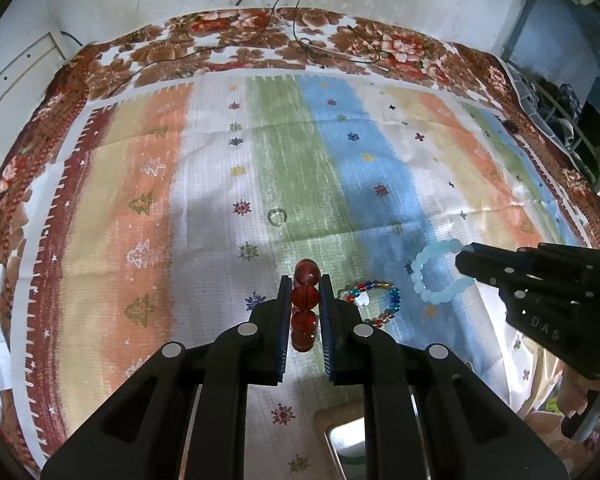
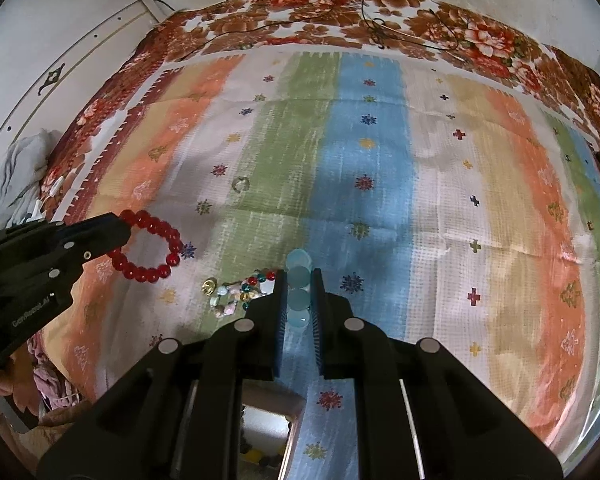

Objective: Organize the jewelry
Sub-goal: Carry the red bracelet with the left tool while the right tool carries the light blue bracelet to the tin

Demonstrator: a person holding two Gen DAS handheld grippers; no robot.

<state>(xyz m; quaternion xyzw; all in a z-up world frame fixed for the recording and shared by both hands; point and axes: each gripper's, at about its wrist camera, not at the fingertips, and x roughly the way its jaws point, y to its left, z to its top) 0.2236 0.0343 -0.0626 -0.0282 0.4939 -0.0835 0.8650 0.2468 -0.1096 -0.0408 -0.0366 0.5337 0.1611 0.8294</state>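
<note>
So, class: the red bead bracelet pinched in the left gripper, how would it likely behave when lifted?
The red bead bracelet probably hangs as a loose loop, since the left gripper clamps only a few beads. Its glossy round beads look slippery and might swing.

We have two wrist fisheyes, both pitched steeply down over the striped cloth (image 1: 308,168), close above it. Left wrist view looks along its own fingers, which fill the frame at 6 o'clock; the right gripper (image 1: 466,260) enters at 3 o'clock. Right wrist view does the same, with the left gripper (image 2: 126,226) entering at 9 o'clock. Both share the cloth centre, the multicolour bracelet (image 1: 374,304) and the floral blanket (image 1: 260,44) at 12 o'clock.
</note>
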